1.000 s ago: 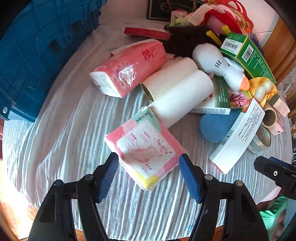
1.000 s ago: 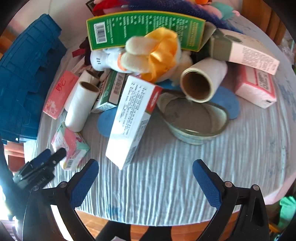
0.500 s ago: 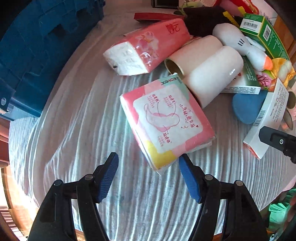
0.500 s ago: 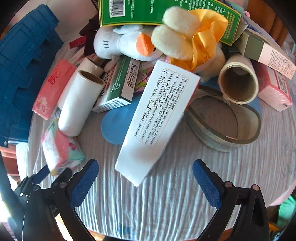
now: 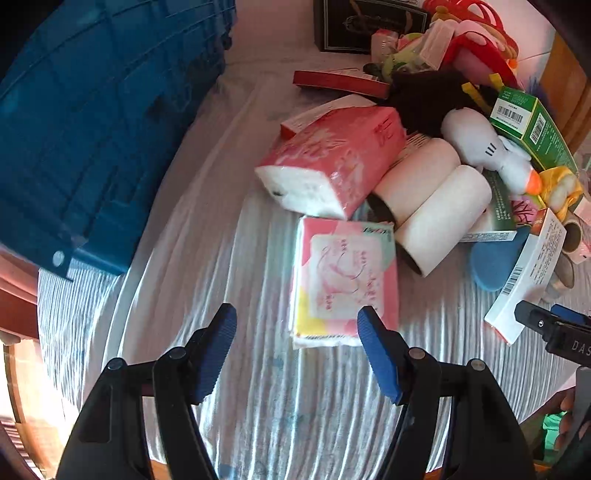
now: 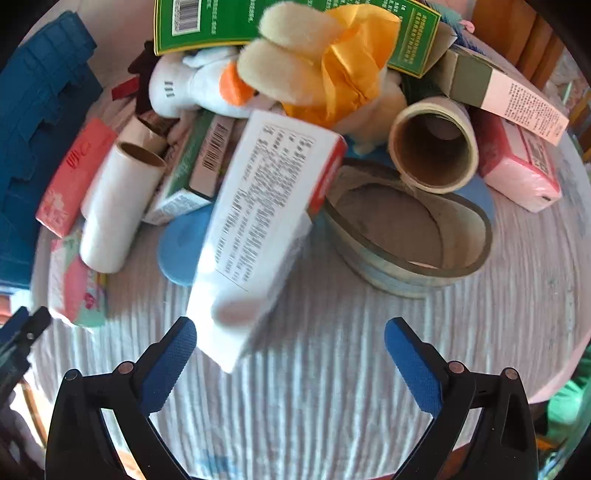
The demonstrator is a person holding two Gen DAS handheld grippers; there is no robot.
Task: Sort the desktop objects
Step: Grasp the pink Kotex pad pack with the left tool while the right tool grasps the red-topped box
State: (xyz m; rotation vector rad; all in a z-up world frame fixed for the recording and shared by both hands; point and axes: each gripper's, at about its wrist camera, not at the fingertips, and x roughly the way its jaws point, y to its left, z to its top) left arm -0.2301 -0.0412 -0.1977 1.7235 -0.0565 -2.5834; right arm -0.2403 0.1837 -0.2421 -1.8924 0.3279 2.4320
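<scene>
My left gripper is open and empty just short of a small pink tissue pack lying flat on the striped cloth; the pack's near end lies by the right finger. A larger pink tissue pack and two white rolls lie behind it. My right gripper is open and empty; the near end of a white box with a red side reaches just short of its left finger. A clear tape ring and a cardboard-core roll lie to the right of that box.
A blue crate stands at the left. The far side holds a pile: white plush duck, green box, yellow plush, black box, pink pack, blue disc. The table edge is near both grippers.
Both grippers stayed open. The left wrist view swung, so the small tissue pack now lies straight ahead. The right gripper moved closer to the white box.
</scene>
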